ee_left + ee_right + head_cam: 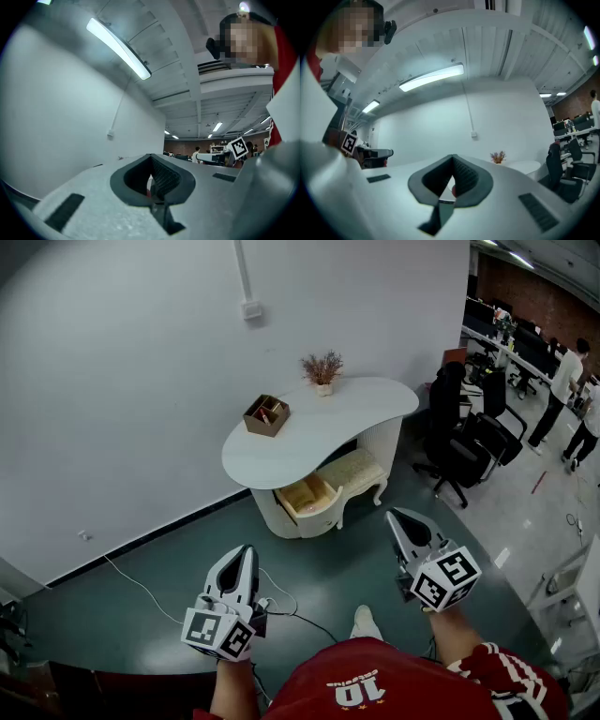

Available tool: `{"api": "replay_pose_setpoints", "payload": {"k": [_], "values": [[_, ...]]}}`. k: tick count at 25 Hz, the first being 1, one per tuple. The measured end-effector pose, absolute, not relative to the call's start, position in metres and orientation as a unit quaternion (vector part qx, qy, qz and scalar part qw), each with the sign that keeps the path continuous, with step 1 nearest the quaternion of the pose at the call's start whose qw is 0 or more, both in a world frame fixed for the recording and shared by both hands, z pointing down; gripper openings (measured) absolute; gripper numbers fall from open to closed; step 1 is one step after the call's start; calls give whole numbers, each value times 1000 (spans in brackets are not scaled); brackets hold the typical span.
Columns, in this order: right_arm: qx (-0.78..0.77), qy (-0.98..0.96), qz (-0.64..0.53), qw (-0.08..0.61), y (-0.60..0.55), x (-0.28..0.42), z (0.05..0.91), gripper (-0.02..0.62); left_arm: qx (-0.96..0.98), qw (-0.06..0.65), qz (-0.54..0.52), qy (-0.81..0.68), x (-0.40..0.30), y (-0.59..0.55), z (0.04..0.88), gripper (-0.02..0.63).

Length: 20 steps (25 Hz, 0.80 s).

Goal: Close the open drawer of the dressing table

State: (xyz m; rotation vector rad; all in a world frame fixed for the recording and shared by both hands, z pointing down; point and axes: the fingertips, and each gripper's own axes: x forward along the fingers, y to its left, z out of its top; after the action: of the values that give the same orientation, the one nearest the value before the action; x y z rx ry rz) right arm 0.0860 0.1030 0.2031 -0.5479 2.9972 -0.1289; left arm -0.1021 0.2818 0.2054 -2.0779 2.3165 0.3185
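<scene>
The white dressing table (319, 423) stands against the wall, a few steps ahead of me. Its drawer (307, 496) is pulled out under the left part of the top and shows a pale wooden inside. Both grippers hang in the air well short of it, over the dark floor. My left gripper (246, 551) is shut with nothing in it, and its jaws meet at the tip in the left gripper view (151, 157). My right gripper (394, 515) is shut and empty too (453, 157). The right gripper view shows the table top (529, 165) far off.
A wooden box (266, 414) and a vase of dried flowers (322, 369) stand on the table top. A cushioned stool (358, 472) is tucked under the table beside the drawer. Black office chairs (464, 442) stand to the right. A cable (281, 601) lies on the floor.
</scene>
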Motion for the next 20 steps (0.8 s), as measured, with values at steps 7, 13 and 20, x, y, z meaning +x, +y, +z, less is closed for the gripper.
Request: {"api": "replay_pose_setpoints", "payload": {"k": [7, 13, 20], "values": [[-184, 981, -31, 43, 118, 80, 203, 3, -669, 12, 104, 736, -104, 295, 203, 0], [-179, 983, -19, 41, 127, 70, 201, 3, -666, 13, 116, 737, -108, 305, 203, 0], [-168, 985, -14, 37, 136, 61, 208, 5, -665, 9, 132, 735, -116, 309, 211, 0]]}}
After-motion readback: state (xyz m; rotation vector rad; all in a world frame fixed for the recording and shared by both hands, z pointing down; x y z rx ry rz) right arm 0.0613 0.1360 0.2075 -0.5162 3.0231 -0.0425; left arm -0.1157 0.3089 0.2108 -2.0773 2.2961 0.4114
